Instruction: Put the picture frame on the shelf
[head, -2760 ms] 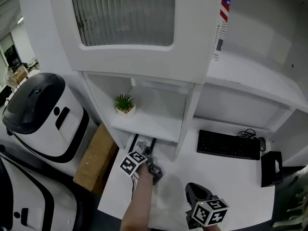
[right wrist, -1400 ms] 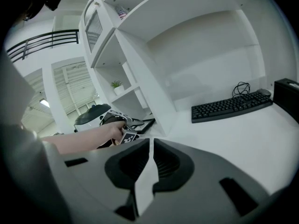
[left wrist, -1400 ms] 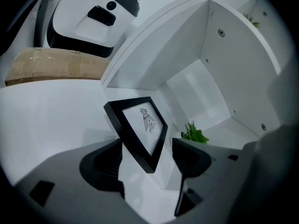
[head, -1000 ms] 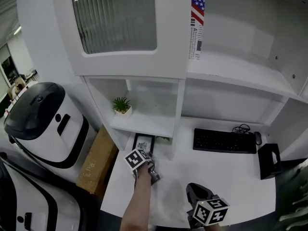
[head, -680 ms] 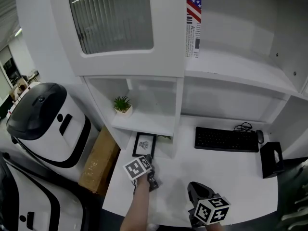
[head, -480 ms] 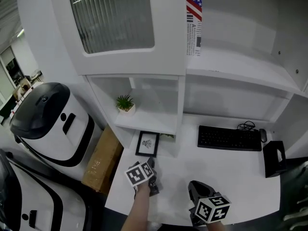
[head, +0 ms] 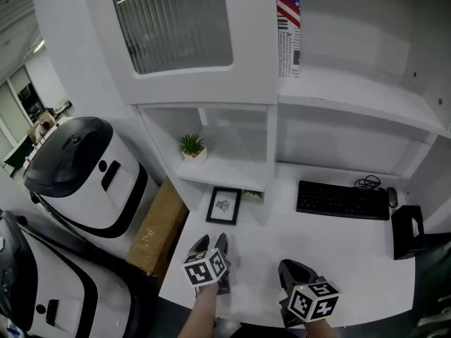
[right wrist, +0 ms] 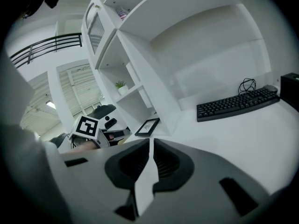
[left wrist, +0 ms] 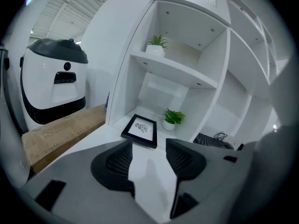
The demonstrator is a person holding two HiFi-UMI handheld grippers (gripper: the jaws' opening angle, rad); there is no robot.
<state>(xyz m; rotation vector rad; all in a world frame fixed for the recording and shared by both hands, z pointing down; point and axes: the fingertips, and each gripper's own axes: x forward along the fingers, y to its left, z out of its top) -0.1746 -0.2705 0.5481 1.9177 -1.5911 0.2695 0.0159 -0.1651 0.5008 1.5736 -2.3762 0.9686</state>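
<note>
Apparently done: the picture frame (head: 224, 205) sits in the lowest bay of the shelf (head: 225, 171). Near the frame, my empty left tongs (head: 211, 242), still apart, have just been narrowing; my right tongs (head: 290, 266) are nearly closed.

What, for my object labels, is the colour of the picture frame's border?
Black; the picture frame shows best in the left gripper view.

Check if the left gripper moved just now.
Yes: the left gripper drew back from the shelf unit toward the front of the desk, jaws just closing, empty.
</note>
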